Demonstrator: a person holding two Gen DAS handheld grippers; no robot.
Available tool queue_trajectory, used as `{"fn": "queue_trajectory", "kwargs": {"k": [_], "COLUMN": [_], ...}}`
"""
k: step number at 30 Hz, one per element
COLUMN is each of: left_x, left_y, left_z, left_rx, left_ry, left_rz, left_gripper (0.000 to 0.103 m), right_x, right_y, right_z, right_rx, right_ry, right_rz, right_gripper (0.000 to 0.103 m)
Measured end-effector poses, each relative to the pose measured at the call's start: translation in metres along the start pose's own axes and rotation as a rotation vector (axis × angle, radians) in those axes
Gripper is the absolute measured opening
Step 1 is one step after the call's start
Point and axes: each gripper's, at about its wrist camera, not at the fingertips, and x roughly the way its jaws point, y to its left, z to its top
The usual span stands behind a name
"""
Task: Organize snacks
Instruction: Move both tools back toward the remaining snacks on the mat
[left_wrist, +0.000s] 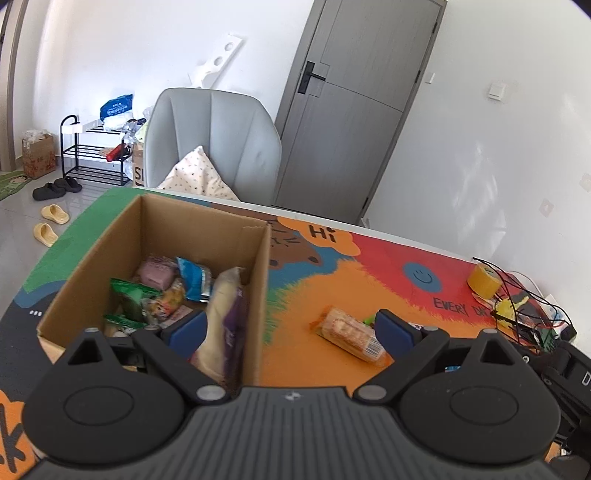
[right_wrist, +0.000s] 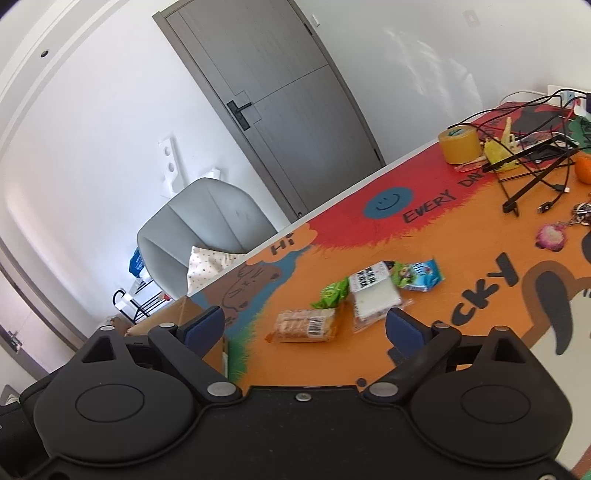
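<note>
A brown cardboard box (left_wrist: 264, 280) stands on the colourful mat and holds several snack packets, among them a long pale and purple one (left_wrist: 225, 325). My left gripper (left_wrist: 290, 330) is open and wide, its left pad over the box and its right pad over the mat. An orange cracker pack (left_wrist: 349, 332) lies on the mat to the right of the box. My right gripper (right_wrist: 304, 326) is open, and the cracker pack (right_wrist: 291, 325) lies on the mat beyond its tips. Behind it lie a green packet (right_wrist: 332, 293), a clear white packet (right_wrist: 373, 291) and a blue-green packet (right_wrist: 417, 275).
A yellow tape roll (right_wrist: 460, 144), tangled black cables (right_wrist: 528, 162), an orange fruit (right_wrist: 583, 168) and a pink keychain (right_wrist: 552, 236) sit at the mat's far right. A grey chair (left_wrist: 214, 140) with a cushion stands behind the table. The box corner (right_wrist: 177, 314) shows at the left.
</note>
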Motion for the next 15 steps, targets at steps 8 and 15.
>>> {"fn": "queue_trajectory", "kwargs": {"k": [8,15], "left_x": [0.009,0.020], "left_y": [-0.025,-0.044], "left_z": [-0.008,-0.014], "left_rx": [0.044,0.082], "left_ry": [0.027,0.051], "left_rz": [-0.019,-0.024], "left_gripper": [0.097,0.097], "right_x": [-0.009,-0.011], "right_y": [-0.021,-0.043], "right_z": [0.005,0.012], "right_rx": [0.003,0.005], "right_ry": [0.001,0.011], "right_rz": [-0.028,-0.062], "right_gripper": [0.099,0.099]}}
